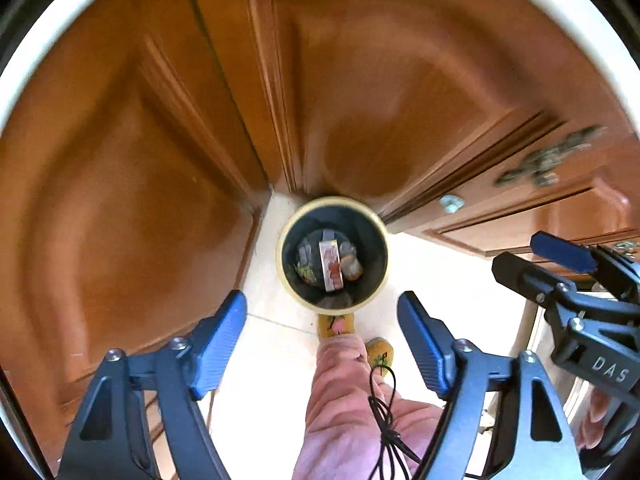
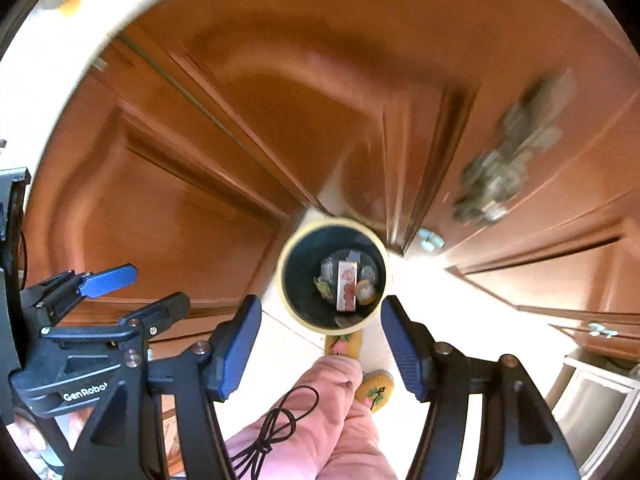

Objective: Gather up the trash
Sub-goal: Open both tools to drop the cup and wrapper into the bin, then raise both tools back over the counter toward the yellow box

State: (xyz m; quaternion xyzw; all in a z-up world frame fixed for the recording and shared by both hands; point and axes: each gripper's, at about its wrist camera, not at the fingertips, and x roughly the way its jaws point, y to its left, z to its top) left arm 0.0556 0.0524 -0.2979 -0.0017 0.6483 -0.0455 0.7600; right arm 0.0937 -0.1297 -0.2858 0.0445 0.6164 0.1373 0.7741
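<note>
My left gripper (image 1: 322, 344) points straight down, its blue pads spread apart with nothing between them; the round trash bin (image 1: 289, 276) sits on the pale floor just past its tips at twelve o'clock, a flat packet (image 1: 330, 266) and wrappers lying inside. My right gripper (image 2: 320, 344) tilts steeply downward at three o'clock of the left one, jaws likewise apart and empty; the bin lies at its twelve o'clock, the person's pink trouser leg (image 2: 320, 420) and yellow slippers (image 2: 344, 342) at six.

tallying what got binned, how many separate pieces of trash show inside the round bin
About 4: a long white-and-red box across the middle, a green-printed wrapper left, a crumpled pale wad right, a grey scrap behind. More may lie beneath.
</note>
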